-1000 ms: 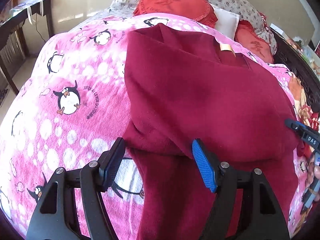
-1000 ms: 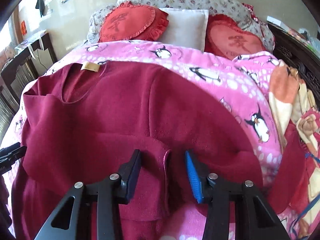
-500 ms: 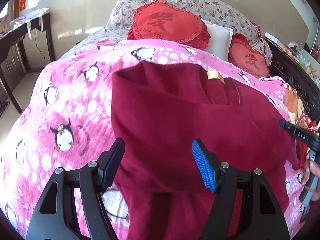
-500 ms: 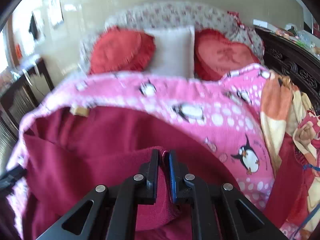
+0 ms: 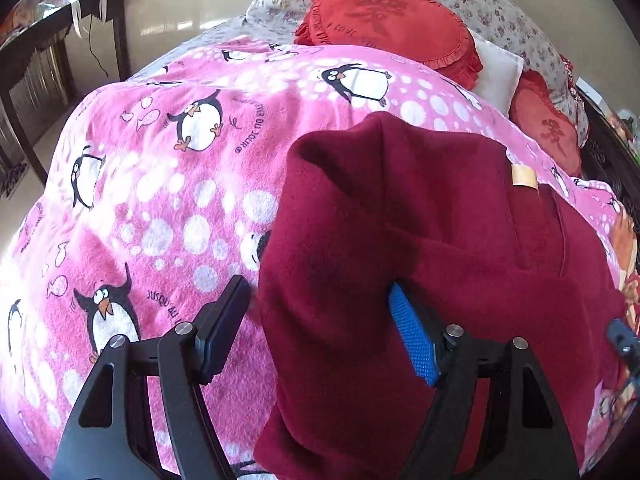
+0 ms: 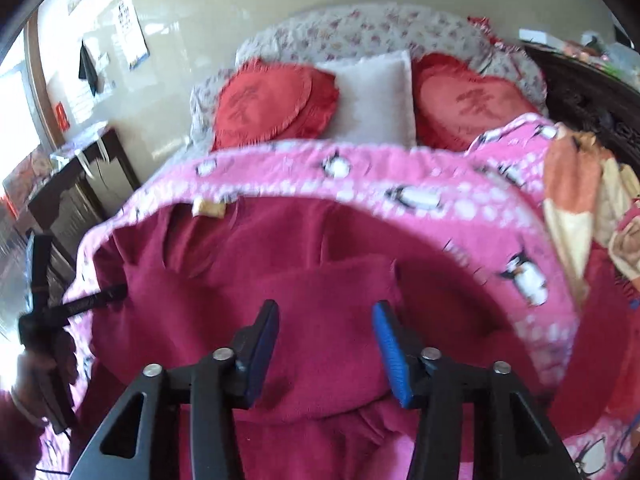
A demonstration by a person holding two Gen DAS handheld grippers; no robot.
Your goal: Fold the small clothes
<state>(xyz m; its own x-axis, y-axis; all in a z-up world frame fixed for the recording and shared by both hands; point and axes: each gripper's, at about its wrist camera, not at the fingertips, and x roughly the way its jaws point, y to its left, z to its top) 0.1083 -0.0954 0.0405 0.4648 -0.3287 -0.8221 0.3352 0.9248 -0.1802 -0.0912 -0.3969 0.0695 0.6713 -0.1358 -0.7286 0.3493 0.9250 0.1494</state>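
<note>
A dark red fleece top (image 5: 400,240) lies on the pink penguin blanket (image 5: 160,184), its tan neck label (image 5: 524,176) facing up. Its left side is folded inward. My left gripper (image 5: 320,332) is open, with the folded left edge of the top between its fingers. In the right wrist view the top (image 6: 280,288) fills the middle, with a folded flap of it lying across the body. My right gripper (image 6: 326,352) is open just above that flap and holds nothing. The left gripper's tip (image 6: 96,300) shows at the top's left edge.
Two red heart cushions (image 6: 276,104) and a white pillow (image 6: 372,96) lie at the head of the bed. A dark wooden table (image 5: 48,52) stands to the left. An orange patterned quilt (image 6: 580,184) is bunched at the right, by the dark carved bed frame (image 6: 592,96).
My right gripper was shut on a fold of the top half a second ago; it has let go and now stands open. My left gripper has moved forward along the top's left edge.
</note>
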